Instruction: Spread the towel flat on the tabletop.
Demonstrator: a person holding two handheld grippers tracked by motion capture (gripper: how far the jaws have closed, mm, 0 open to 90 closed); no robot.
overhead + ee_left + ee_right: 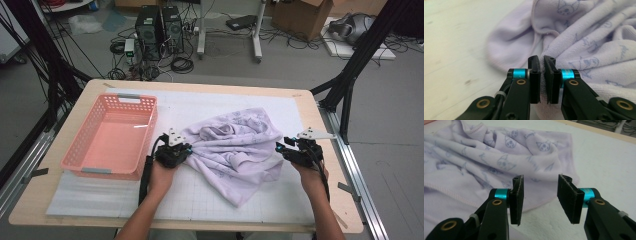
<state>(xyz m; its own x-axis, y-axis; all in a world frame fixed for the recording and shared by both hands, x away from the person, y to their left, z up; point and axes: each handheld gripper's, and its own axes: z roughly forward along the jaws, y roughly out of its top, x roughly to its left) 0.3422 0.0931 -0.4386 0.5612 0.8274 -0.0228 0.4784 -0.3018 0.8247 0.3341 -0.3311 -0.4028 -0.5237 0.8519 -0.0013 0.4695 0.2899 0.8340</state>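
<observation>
A crumpled lilac cloth (235, 147) printed with small blue cat faces lies in a heap on the white gridded mat (200, 200). My left gripper (186, 150) is at the cloth's left edge. In the left gripper view its jaws (541, 58) stand almost together, pinching a thin fold of the cloth (586, 42) between the pads. At the cloth's right edge my right gripper (281, 148) is held level. In the right gripper view it (540, 178) stands open just above the hemmed edge of the cloth (499, 157), with nothing between the pads.
An empty pink plastic basket (75, 150) stands on the left of the wooden table (330, 200). Bare mat stretches along the front and the far side. Beyond the table are black frame legs, computer towers (159, 30) and cables on the floor.
</observation>
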